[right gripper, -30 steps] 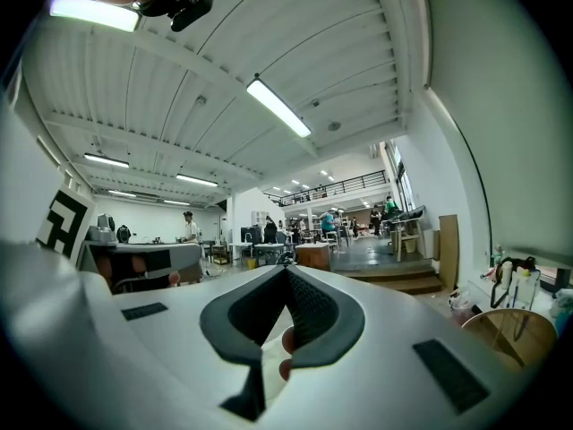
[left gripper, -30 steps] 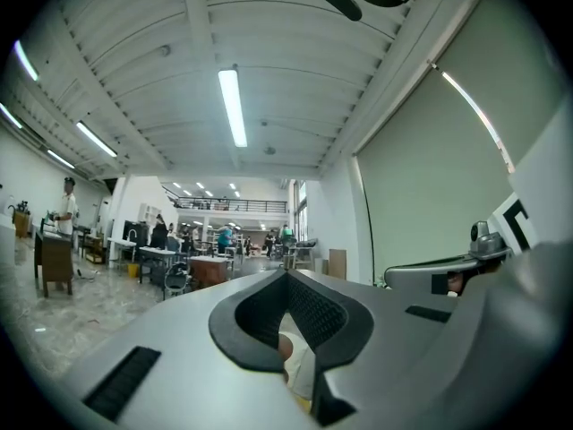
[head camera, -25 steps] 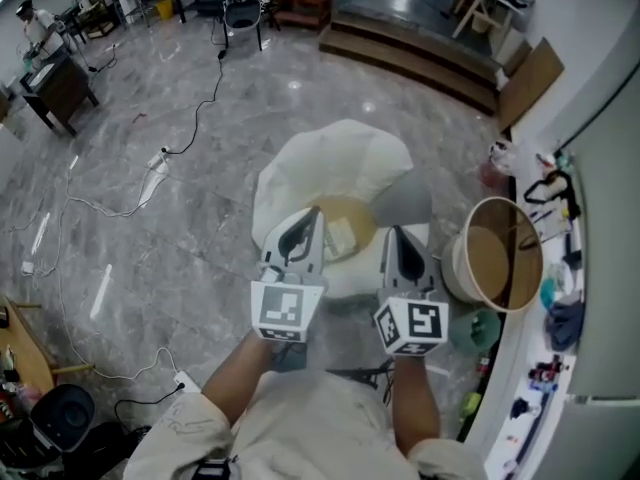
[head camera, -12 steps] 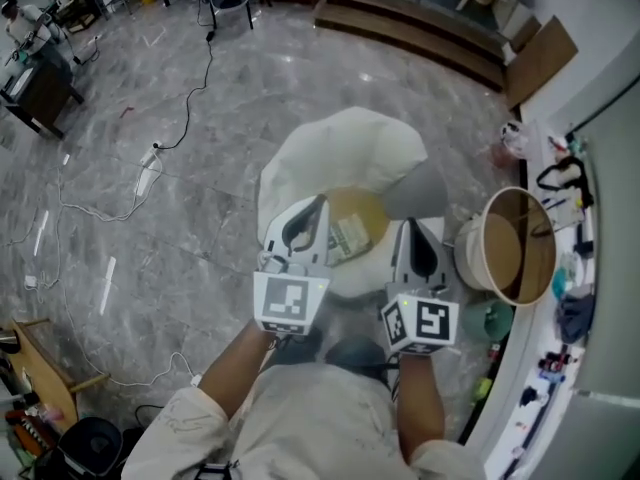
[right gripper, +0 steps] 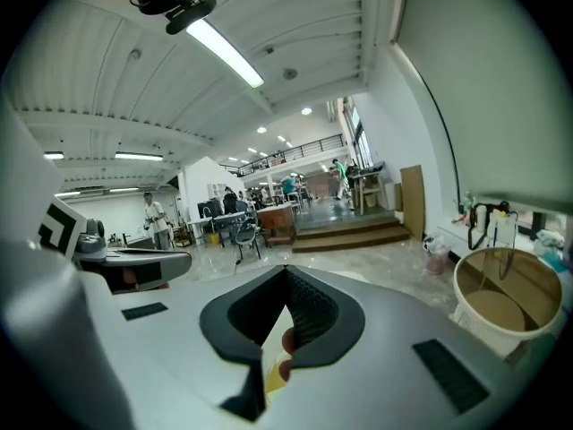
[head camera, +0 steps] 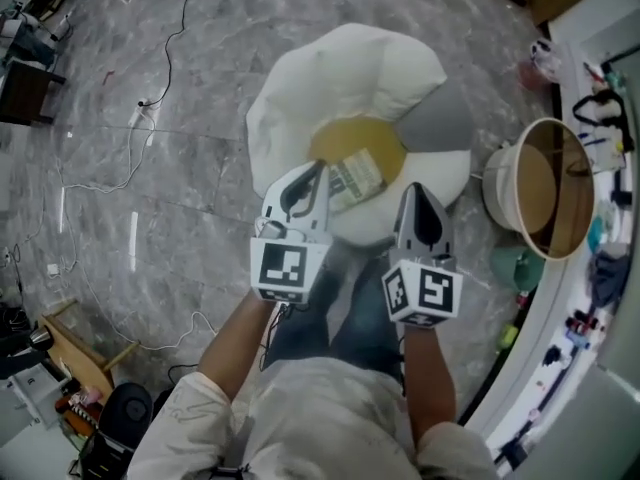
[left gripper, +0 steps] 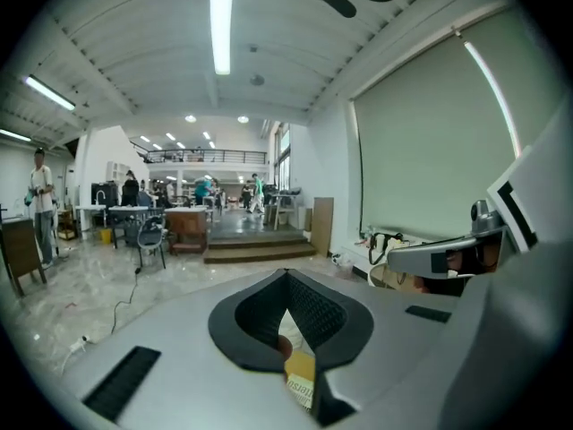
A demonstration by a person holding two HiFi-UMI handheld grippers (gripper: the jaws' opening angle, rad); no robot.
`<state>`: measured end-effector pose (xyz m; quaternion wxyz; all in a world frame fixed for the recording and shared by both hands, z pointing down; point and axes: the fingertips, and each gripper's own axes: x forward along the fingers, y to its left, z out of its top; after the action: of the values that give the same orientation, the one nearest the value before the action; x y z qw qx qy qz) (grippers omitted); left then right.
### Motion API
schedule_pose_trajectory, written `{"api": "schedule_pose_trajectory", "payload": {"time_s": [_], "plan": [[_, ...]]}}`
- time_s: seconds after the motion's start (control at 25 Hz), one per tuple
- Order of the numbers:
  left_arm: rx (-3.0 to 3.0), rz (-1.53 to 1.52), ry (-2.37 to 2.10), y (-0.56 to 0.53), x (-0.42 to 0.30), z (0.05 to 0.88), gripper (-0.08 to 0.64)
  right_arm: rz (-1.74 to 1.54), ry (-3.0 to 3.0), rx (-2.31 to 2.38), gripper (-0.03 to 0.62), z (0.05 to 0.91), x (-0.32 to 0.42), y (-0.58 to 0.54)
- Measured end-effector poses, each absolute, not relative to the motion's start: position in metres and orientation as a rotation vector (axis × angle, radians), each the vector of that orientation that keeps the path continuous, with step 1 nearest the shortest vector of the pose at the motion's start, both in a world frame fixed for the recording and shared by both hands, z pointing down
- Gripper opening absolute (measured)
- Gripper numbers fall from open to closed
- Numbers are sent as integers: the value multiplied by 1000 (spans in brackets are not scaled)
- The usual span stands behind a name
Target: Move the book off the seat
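Tan basket [head camera: 535, 183] beside seat [head camera: 340, 78] (cables [head camera: 180, 38] left).

The head camera sits high above the person and looks steeply down, so the left gripper [head camera: 316, 173], the right gripper [head camera: 416, 193] and the white seat [head camera: 350, 58] lie near under it. Each gripper camera rides just behind its own jaws and faces almost level across the hall, to the far steps [left gripper: 260, 250]. Both share that far hall, and each sees the other gripper beside it. The right one and the head camera share the basket [right gripper: 467, 287] at the right.
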<state>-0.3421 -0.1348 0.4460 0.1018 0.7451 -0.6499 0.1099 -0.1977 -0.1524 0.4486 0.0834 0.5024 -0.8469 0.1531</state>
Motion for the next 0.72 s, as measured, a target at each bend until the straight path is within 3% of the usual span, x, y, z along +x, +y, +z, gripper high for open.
{"api": "schedule_pose_trajectory", "payload": {"time_s": [0.28,0.72], "plan": [[2084,554,-1799,-168,-344,610,6,725,-2334,1481,3,623,-179,-168],[2014,843,-1541,-155,-339,857,97,1055,-2091,1395,48,879,-187,-131]]}}
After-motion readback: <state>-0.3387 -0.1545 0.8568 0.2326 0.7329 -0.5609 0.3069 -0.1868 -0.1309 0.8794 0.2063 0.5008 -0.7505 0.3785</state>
